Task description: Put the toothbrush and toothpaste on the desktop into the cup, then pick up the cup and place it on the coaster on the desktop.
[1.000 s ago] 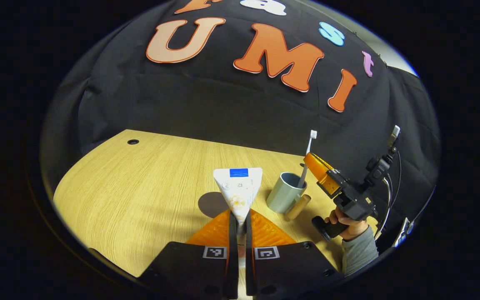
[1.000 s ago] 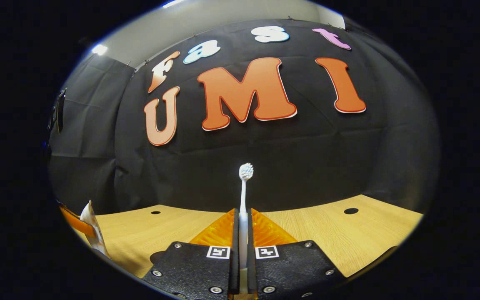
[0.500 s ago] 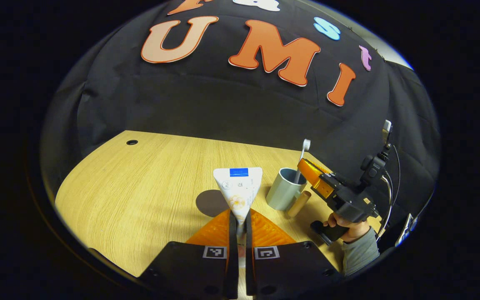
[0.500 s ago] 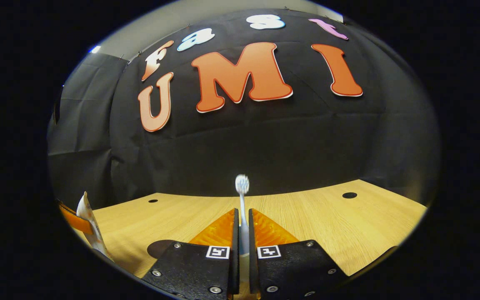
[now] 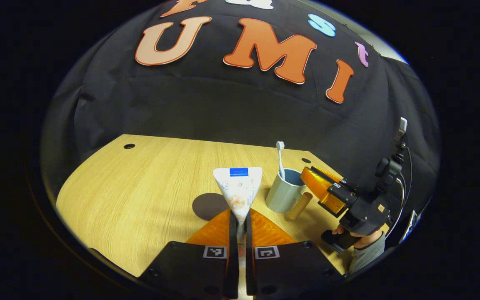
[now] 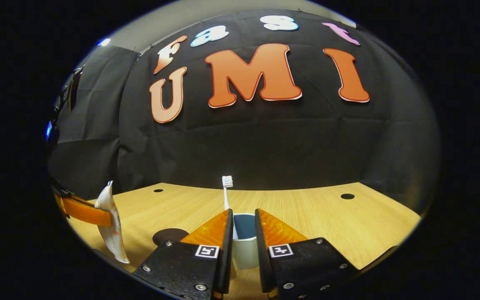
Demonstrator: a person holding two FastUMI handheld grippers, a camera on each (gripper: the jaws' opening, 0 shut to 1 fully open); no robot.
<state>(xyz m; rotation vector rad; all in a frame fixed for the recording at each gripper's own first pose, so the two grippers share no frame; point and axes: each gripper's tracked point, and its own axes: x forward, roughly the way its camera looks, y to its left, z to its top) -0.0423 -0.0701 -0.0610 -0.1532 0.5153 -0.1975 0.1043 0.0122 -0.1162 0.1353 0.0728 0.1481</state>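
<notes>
Your left fingers [image 5: 240,233] pinch the soft toothpaste [image 5: 238,189] low (keep it gentle). Your right fingers [image 6: 243,233] stand parted, empty, before the cup [image 6: 244,246].

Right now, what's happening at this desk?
The toothbrush stands in the cup, and the right tool sits open just behind it. The left tool is shut on the toothpaste, held above the desk. The dark coaster lies bare, left of the cup.
</notes>
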